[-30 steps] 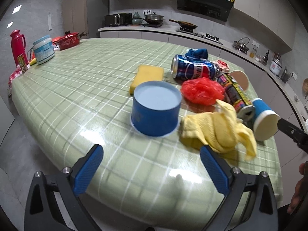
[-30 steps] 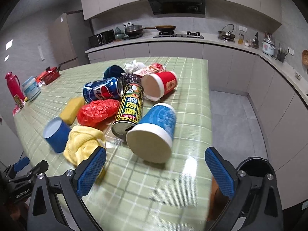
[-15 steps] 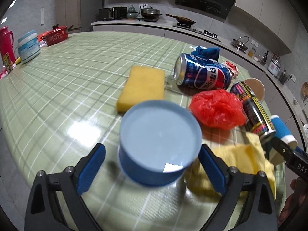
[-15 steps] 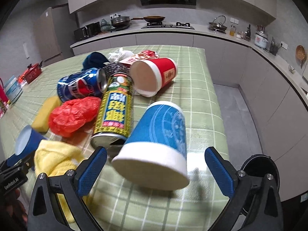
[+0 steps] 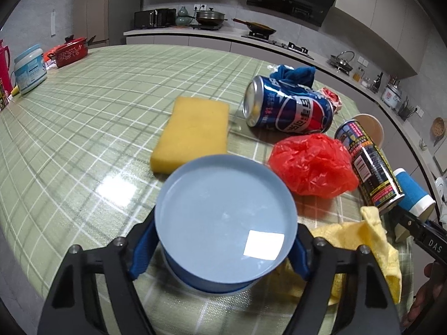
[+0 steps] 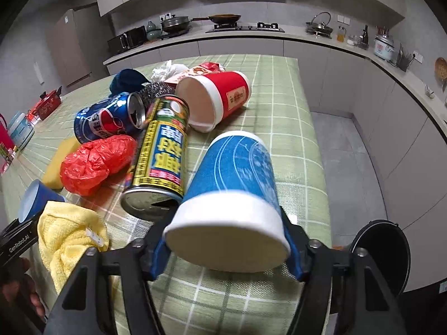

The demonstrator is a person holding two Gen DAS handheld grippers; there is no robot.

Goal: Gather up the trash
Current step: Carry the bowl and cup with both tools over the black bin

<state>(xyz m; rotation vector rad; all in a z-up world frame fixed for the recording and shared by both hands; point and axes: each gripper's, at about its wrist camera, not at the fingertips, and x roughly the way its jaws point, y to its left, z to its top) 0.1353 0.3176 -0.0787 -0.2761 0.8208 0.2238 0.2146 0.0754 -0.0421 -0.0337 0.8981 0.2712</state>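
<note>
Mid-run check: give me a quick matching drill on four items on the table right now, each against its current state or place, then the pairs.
Things:
1. blue paper cup
2. red paper cup
3. yellow sponge
4. red plastic bag

States:
A. crumpled beside the yellow can
B. lying flat, untouched
C. on its side between the right gripper fingers
D. on its side, mouth toward the camera, unheld

Pairs: 1-C, 2-D, 3-B, 4-A

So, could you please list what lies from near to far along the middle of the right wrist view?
Right gripper, closing on the blue cup → yellow can → red cup → counter.
</note>
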